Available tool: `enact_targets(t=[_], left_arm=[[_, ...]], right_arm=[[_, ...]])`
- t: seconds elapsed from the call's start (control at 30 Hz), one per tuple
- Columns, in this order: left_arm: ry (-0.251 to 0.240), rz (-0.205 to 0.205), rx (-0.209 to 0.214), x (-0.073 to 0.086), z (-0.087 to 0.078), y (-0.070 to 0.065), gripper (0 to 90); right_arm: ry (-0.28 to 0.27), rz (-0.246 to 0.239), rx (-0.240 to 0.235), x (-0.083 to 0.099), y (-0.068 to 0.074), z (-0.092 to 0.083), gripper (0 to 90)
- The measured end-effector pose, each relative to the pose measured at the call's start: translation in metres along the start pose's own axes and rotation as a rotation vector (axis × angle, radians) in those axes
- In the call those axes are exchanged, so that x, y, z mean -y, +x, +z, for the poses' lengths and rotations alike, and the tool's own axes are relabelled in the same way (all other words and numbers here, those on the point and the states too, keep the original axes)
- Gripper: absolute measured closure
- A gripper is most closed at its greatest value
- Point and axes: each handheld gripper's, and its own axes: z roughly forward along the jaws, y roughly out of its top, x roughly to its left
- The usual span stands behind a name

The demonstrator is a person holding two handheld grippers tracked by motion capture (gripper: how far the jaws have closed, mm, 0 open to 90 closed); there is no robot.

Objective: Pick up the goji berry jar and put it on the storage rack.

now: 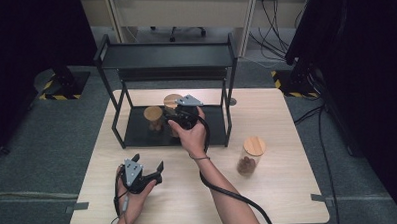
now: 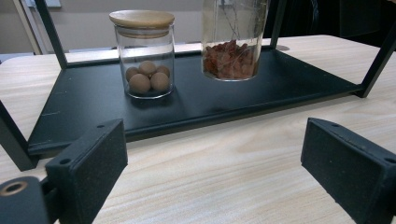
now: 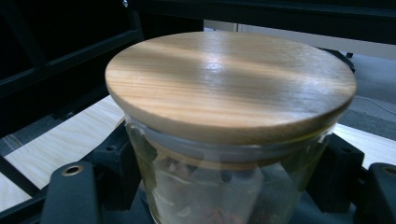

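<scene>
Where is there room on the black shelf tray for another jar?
The black shelf tray is bare right of the glass jar of red bits and left of the wooden-lidded jar of brown balls. Between those jars is tight.

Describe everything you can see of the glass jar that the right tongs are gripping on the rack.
The jar of reddish dried pieces is a clear glass cylinder, about a third full, capped by a round pale wooden lid with a grey seal ring beneath. It stands upright on the black rack's lower shelf, right of the jar of brown balls in the left gripper view and apart from it. The right tongs clamp its glass wall on both sides, just below the lid.
</scene>
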Motion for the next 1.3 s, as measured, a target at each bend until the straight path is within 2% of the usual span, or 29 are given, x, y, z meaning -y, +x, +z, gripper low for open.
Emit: enact_targets(t=[0.73, 1.3], left_arm=[[0.002, 0.000, 0.004, 0.000, 0.000, 0.000, 6.8], [0.002, 0.000, 0.005, 0.000, 0.000, 0.000, 6.9]], right_arm=[[0.026, 0.025, 0.031, 0.002, -0.011, 0.024, 25.5], [0.034, 0.027, 0.045, 0.003, -0.013, 0.032, 25.5]])
